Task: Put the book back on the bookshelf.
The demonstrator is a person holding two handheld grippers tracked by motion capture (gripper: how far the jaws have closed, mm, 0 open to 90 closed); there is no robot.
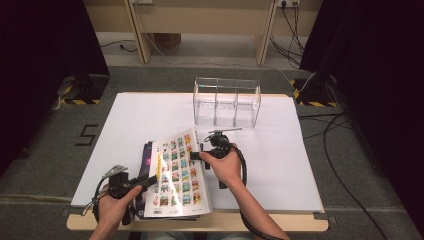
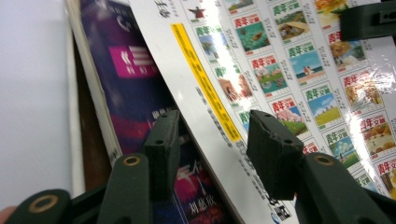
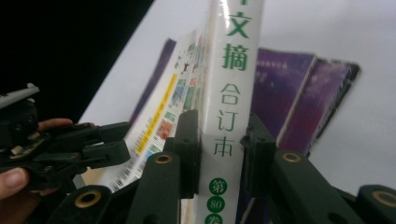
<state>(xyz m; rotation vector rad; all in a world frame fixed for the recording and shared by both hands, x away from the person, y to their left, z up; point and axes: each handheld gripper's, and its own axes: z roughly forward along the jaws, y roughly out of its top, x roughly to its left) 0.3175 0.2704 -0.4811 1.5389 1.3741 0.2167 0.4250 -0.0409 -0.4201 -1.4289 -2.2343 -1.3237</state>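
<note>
The right gripper (image 3: 218, 140) has its jaws clamped on the white spine of the book (image 1: 176, 172), tilting it up off the purple books (image 3: 299, 100) beneath. The left gripper (image 2: 217, 144) — jaws apart — straddles the book's lower edge on the table (image 1: 280, 150).

Purple books (image 1: 146, 165) mostly hidden under the white book (image 1: 176, 172), its spine (image 3: 227, 107) cut off at frame edges

Bright overhead light, glossy glare, blurred close-ups
</note>
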